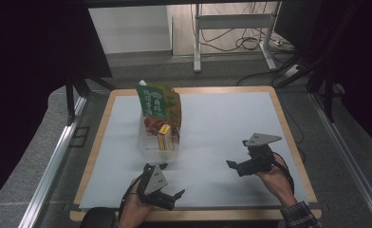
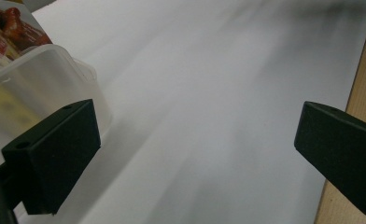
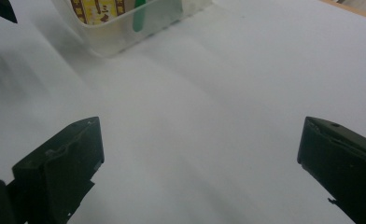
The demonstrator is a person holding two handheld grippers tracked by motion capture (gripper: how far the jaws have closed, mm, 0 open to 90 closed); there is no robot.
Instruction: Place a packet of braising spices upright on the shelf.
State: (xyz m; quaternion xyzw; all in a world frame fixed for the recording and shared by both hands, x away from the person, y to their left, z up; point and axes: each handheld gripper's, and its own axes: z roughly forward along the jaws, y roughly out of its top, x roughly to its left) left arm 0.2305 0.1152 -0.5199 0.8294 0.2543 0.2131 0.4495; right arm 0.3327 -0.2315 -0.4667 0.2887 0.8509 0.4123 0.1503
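A clear plastic tub stands left of centre on the white mat. It holds a tall green snack bag, a red packet and a yellow box. My left gripper sits just in front of the tub near the mat's front edge, open, with nothing between its jaws. My right gripper hovers at the right of the mat, also open and holding nothing. In the left gripper view the tub lies just beyond the left jaw. In the right gripper view the tub is farther off, at the top.
The mat covers a wooden table whose bare edge runs close by my left gripper's right jaw. Bare mat stretches between the two grippers and behind the right one. Metal rails flank the table, and cables lie on the floor behind it.
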